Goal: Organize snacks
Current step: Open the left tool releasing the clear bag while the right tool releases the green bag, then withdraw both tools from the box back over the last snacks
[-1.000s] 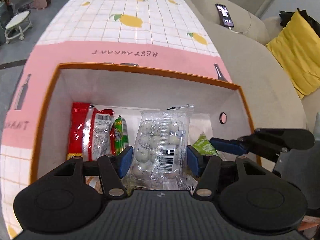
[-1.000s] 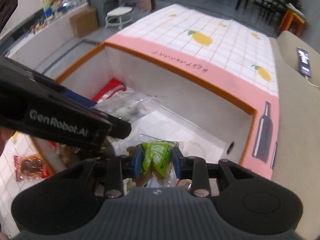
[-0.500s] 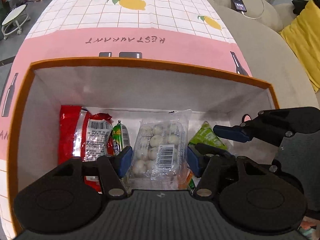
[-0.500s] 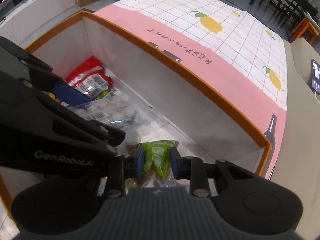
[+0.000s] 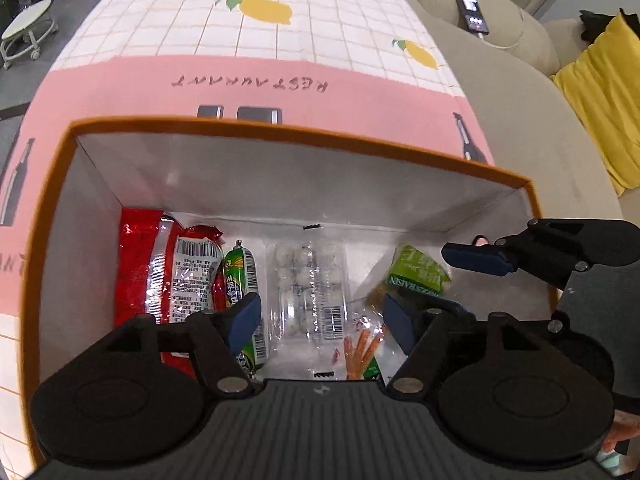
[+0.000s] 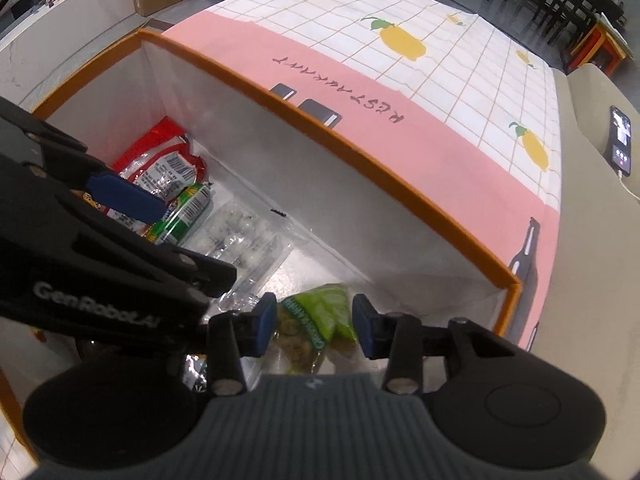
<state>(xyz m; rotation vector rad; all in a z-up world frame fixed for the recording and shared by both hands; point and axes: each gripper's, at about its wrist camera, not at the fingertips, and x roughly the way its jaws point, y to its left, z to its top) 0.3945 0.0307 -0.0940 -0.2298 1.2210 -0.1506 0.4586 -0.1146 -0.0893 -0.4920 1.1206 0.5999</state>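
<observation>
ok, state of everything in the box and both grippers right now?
orange-rimmed box: open-topped
clear tray of white balls: flat on box floor, released
green raisin bag: between pads, untouched
red packet: lying at left wall
green sausage: beside red packet
left gripper: jaws opening
right gripper: jaws opening

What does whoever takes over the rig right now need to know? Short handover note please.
Left gripper: jaws opening, pads clear of the clear tray of white balls, which lies on the box floor.
Right gripper: jaws opening, the green raisin bag between them, not pressed.
Orange-rimmed box holds, left to right in the left wrist view: red packets, green sausage stick, clear tray, a packet of orange sticks, green bag.
Done: both current snacks are down in the box.
Left: lift both grippers out, then check outside the box for more snacks; these views show none.
</observation>
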